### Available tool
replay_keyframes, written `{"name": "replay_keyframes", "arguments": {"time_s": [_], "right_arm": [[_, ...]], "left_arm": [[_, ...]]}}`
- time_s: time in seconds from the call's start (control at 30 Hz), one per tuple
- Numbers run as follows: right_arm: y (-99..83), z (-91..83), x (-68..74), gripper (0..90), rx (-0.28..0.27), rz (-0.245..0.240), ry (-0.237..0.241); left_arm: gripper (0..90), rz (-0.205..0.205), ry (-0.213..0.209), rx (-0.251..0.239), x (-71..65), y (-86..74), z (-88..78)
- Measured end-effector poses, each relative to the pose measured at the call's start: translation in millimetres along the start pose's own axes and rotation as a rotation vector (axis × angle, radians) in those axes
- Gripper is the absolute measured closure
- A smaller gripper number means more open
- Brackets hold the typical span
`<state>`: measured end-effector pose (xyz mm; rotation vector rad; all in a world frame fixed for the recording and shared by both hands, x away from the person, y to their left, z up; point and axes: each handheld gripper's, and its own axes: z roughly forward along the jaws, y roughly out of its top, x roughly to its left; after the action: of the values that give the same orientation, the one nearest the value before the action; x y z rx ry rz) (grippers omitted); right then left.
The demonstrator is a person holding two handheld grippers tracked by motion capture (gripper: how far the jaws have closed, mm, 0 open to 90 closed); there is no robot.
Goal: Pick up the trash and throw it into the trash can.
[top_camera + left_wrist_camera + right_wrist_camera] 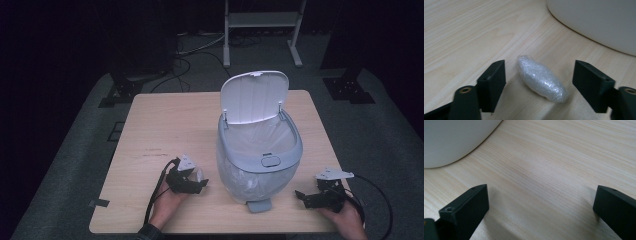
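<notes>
Clearly the small wad of crinkled clear plastic [540, 78] is what matters: it lies on the bench [165, 130] just left of the pedal bin [260, 160], close to the bin's foot. The left gripper [539, 85] sits low over it, jaws spread wide on either side of the wad and touching nothing, so it holds nothing yet. I'd judge that straddle is a set-up for closing on the wad across its narrow width.

The bin's lid [255, 95] stands tipped up at the far side, leaving the lined mouth open, probably so the wad can be dropped in.

On the bin's other side, the right gripper [320, 197] rests by the bench's near edge, jaws wide and empty, apparently kept clear.
</notes>
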<state>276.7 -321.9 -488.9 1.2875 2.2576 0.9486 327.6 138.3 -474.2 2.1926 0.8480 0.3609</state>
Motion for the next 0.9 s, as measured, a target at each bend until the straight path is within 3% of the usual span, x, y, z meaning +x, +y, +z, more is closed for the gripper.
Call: {"name": "replay_keyframes", "arguments": {"time_s": [0.27, 0.57, 0.9], "right_arm": [[0.0, 0.0, 0.0, 0.0, 0.000, 0.000, 0.000], [0.0, 0.0, 0.0, 0.0, 0.000, 0.000, 0.000], [0.0, 0.0, 0.0, 0.0, 0.000, 0.000, 0.000]], "left_arm": [[36.8, 0.008, 0.005, 0.007, -1.0, -0.9, 2.5], [55.1, 0.019, 0.005, 0.009, -1.0, -1.3, -0.4], [62.0, 0.003, 0.018, 0.020, -0.6, -0.8, -2.3]]}}
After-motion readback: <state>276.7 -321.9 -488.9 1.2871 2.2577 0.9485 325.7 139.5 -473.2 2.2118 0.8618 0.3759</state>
